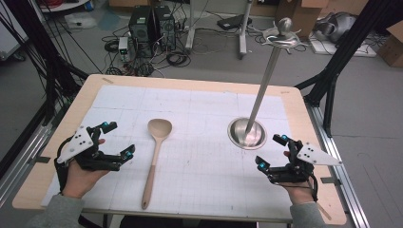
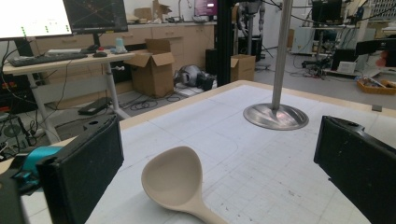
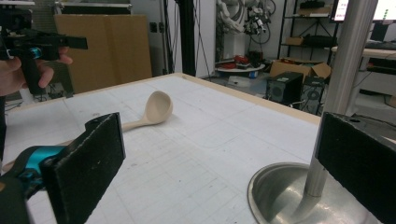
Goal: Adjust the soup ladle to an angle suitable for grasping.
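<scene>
Beige wooden ladle (image 1: 155, 149) flat on white gridded mat (image 1: 204, 109), handle cut off in left gripper view, left gripper (image 1: 114, 139) and right gripper (image 1: 271, 151) jaws spread, both empty.

Grey floor (image 1: 366, 137) around a wooden table (image 1: 304, 109) topped with a white gridded mat (image 1: 204, 109). Beyond the far edge, two black computer towers (image 1: 152, 23) stand among loose cables (image 1: 176, 59); black frame struts (image 1: 342, 52) rise at both sides. Cardboard boxes (image 2: 156, 70) sit open on the floor near a desk (image 2: 60, 58) carrying monitors (image 2: 60, 16) and a keyboard (image 2: 39, 59). A large cardboard panel (image 3: 105, 44) leans upright; shelving (image 3: 308, 28) stands behind.
</scene>
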Demonstrator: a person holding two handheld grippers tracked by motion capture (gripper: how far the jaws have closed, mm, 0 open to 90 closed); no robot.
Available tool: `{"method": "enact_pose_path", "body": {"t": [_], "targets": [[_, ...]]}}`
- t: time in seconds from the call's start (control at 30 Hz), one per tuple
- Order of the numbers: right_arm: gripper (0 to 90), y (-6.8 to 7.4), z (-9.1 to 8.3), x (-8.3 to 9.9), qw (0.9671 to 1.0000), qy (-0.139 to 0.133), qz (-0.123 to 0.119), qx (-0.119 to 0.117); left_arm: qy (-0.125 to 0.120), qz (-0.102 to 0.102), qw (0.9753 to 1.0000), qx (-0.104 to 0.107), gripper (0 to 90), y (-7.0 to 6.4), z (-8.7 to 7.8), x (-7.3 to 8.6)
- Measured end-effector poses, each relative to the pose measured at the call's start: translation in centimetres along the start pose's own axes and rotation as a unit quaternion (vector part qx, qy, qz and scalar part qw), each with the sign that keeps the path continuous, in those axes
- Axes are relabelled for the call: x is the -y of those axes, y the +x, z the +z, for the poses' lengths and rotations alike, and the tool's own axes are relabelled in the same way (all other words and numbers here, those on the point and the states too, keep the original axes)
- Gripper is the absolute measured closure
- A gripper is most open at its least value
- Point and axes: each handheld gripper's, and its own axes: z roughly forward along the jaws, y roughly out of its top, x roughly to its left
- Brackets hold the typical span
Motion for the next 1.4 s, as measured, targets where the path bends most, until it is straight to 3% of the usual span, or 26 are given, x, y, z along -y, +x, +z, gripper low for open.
{"method": "enact_pose_path", "body": {"t": [0.37,0.5,0.57,0.6,0.73,0.87,1.03,1.2,1.27,1.4], "targets": [[0.1,-0.1,0.0,0.0,1.0,0.002,0.003,0.007,0.013,0.011,0.9999,0.001,1.9,-0.4,0.6,0.5],[0.1,-0.1,0.0,0.0,0.9999,0.003,0.003,0.009,0.022,0.02,0.9996,0.002,6.7,-0.5,0.6,0.6],[0.1,-0.1,-0.1,0.1,0.9999,0.005,0.003,0.009,0.029,0.02,0.9994,0.003,19.0,-0.5,0.6,0.6],[0.1,-0.1,0.0,0.1,0.9999,0.004,0.002,0.011,0.044,0.012,0.9989,0.004,25.2,-0.6,0.6,0.7],[0.1,-0.2,0.0,0.1,0.9999,0.005,0.002,0.016,0.07,0.019,0.9974,0.005,36.5,-1.0,0.9,1.1],[0.1,-0.2,-0.1,0.1,0.9999,0.003,0.001,0.015,0.081,0.029,0.9963,0.007,49.3,-1.4,1.2,1.4],[0.1,-0.1,-0.2,0.2,0.9999,0.005,0.001,0.014,0.093,0.02,0.9953,0.021,63.3,-1.4,1.4,1.6],[0.1,-0.1,-0.4,0.2,0.9999,0.004,0.002,0.016,0.106,0.017,0.9939,0.026,84.1,-1.4,1.6,1.8],[0.1,-0.1,-0.5,0.2,0.9998,0.002,0.001,0.018,0.115,0.017,0.9929,0.026,89.3,-1.5,1.8,2.1],[0.1,-0.1,-0.4,0.2,0.9999,0.005,-0.001,0.016,0.129,0.024,0.9907,0.035,89.7,-1.7,2.1,2.4]]}}
